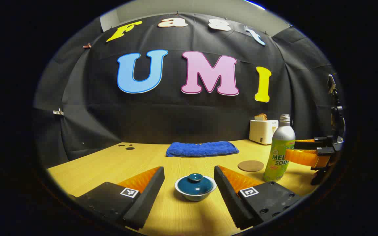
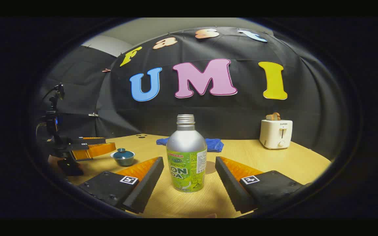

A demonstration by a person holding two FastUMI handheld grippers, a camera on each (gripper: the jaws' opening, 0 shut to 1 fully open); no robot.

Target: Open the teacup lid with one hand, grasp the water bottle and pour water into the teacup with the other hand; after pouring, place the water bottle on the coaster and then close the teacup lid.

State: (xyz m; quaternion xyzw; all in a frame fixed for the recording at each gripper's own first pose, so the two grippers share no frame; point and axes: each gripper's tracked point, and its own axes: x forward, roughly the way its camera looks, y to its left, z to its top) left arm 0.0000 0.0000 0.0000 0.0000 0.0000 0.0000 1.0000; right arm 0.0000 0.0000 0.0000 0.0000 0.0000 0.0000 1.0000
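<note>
A white teacup with a dark teal lid stands on the wooden table, straight ahead of my left gripper, whose fingers are spread open to either side of it without touching. The silver and green water bottle stands upright with no cap, between the open fingers of my right gripper, which does not touch it. In the left gripper view the bottle stands at the right with the right gripper beside it. A round brown coaster lies just left of the bottle. The teacup also appears at left in the right gripper view, next to the left gripper.
A folded blue towel lies at the back of the table. A white toaster with bread in it stands at the back right. Dark holes mark the table's back left.
</note>
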